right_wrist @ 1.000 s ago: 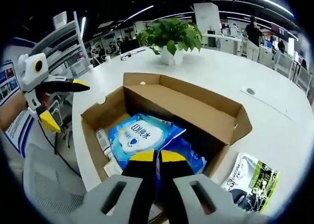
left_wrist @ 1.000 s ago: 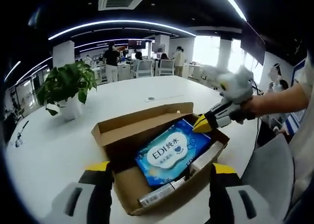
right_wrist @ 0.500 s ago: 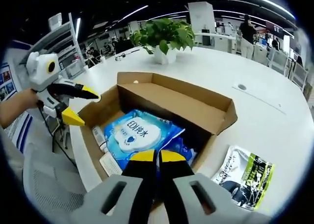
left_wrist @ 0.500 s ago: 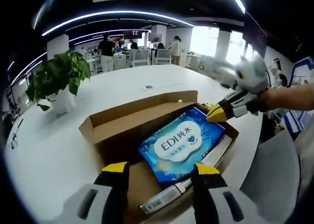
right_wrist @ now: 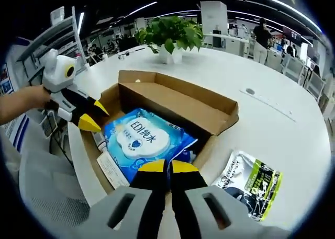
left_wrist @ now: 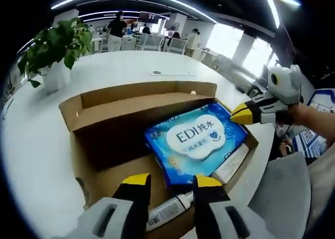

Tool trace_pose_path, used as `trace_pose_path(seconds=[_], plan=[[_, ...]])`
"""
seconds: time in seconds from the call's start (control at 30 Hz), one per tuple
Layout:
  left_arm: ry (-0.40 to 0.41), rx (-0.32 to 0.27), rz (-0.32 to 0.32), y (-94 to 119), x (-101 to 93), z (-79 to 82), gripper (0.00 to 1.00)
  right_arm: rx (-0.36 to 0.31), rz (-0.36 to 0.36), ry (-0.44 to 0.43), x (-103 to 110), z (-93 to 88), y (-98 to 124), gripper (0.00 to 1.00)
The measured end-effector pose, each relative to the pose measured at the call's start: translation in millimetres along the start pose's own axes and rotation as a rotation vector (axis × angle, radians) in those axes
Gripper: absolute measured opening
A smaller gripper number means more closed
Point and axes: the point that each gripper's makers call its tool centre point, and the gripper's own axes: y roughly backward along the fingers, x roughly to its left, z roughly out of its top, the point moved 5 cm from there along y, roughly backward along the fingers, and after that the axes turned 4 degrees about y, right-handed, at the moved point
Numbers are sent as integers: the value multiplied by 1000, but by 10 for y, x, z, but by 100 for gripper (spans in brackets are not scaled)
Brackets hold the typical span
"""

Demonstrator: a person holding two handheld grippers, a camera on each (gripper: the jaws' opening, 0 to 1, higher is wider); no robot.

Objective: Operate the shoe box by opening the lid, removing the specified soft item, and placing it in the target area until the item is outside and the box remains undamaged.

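While L gripper gapes over box, R gripper pinched, green pouch beside

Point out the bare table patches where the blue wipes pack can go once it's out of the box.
Bare white table lies beyond the box, between it and the potted plant, and past the green-and-black packet. The table beside the box's end is also free. It is crowded inside the box around the wipes pack.

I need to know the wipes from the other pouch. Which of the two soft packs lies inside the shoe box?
The blue pack, printed EDI, lies inside the open shoe box. The green and black pack lies on the white table beside it.
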Motion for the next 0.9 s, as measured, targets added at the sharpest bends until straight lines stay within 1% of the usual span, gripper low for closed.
trace_pose_path(seconds=[0.1,0.3,0.4,0.5,0.53,0.6,0.67,0.7,0.8,0.9], plan=[[66,17,-25,-75,-14,-8,28,3,-6,4,-2,-18,9,0],[137,57,-56,-211,-6,-37,20,2,-9,-7,0,-32,12,0],[163,64,-56,-262,25,-52,18,-2,-11,-19,6,-32,13,0],[203,56,-61,-266,20,-49,15,-8,-13,-33,9,-32,16,0],[204,53,-63,-267,14,-49,14,-10,-14,-39,10,-33,17,0],[209,51,-63,-271,-2,-47,13,-21,-15,-82,8,-35,21,0],[192,46,-55,-269,-14,-40,9,-30,-14,-117,-2,-37,25,0],[197,46,-54,-269,-11,-40,7,-33,-15,-131,-3,-40,27,0],[229,43,-49,-262,-15,-32,5,-39,-18,-140,8,-41,28,0],[234,39,-49,-248,-23,-28,4,-50,-21,-155,23,-33,33,0]])
